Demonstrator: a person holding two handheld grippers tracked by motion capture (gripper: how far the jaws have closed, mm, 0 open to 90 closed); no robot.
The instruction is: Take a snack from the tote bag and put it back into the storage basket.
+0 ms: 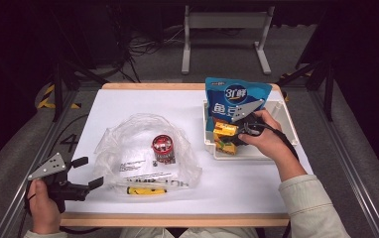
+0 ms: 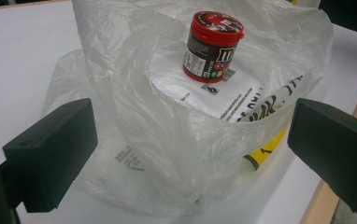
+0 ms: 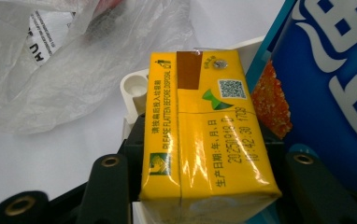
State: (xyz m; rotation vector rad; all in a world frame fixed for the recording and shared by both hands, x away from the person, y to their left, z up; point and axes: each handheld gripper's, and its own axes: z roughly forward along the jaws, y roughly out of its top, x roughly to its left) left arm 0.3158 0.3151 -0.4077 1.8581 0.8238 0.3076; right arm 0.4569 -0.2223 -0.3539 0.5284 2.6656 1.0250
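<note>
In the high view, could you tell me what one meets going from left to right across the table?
Left gripper → clear plastic bag with the red-lidded jar in it → white bin, where the right gripper holds a yellow carton in front of the blue snack pouch.

Two black jaws stand wide apart, one at eight o'clock and one at four o'clock, with nothing pressed between them. In the gap sits a crumpled clear plastic bag (image 2: 176,140), its mouth open, lying on a white table (image 2: 17,60). Toward twelve o'clock, inside the bag, a small brown jar (image 2: 212,46) with a red lid stands upright on a printed white sheet (image 2: 204,95). A yellow strip (image 2: 263,149) shows through the plastic near four o'clock.
</note>
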